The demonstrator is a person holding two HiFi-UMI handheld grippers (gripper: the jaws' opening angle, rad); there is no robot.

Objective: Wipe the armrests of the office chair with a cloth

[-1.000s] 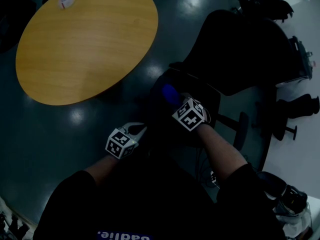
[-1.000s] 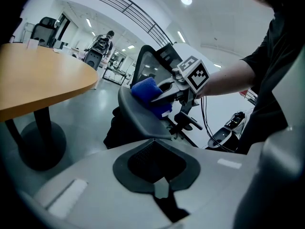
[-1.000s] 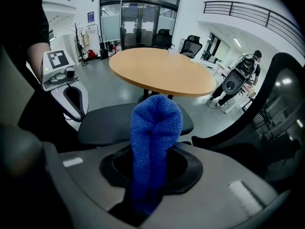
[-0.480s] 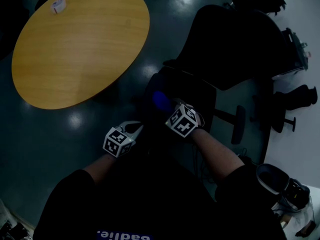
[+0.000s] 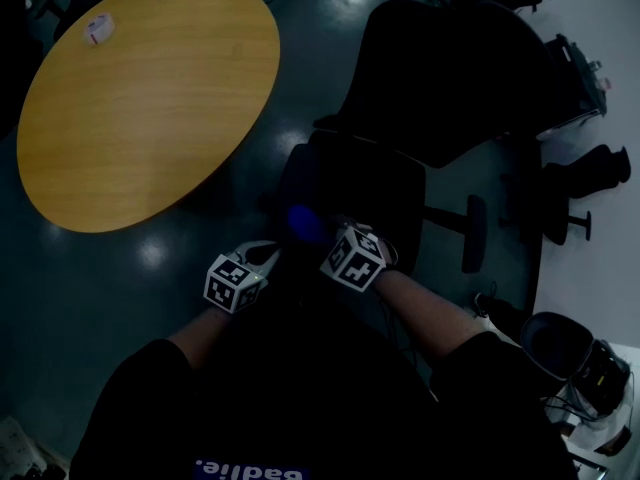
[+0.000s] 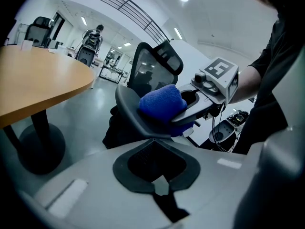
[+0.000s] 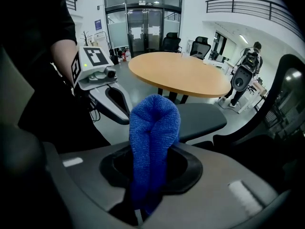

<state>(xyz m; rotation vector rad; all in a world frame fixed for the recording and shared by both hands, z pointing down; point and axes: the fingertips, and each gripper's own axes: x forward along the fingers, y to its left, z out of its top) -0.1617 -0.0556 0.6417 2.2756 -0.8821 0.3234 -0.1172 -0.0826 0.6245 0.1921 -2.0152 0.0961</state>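
Observation:
The black office chair point(image 5: 440, 68) stands in front of me, its near armrest point(image 6: 131, 111) a curved dark grey pad. A blue cloth point(image 5: 300, 218) lies on that armrest, clamped in my right gripper point(image 5: 325, 233). In the right gripper view the cloth point(image 7: 153, 128) stands folded between the jaws of the right gripper point(image 7: 150, 161), with the armrest point(image 7: 202, 118) just behind it. My left gripper point(image 5: 268, 258) hangs beside the armrest's near end, to the left of the right one. The left gripper point(image 6: 153, 144) has its jaws together with nothing in them.
A round wooden table point(image 5: 140, 98) stands to the left on a dark shiny floor, with small white items point(image 5: 98, 28) at its far edge. More chair legs point(image 5: 580, 188) and a bin point(image 5: 560, 348) are at the right. A person stands far off in the background.
My right gripper has drawn the blue cloth toward me along the armrest. The left gripper has hardly moved. The head view has shifted a little.

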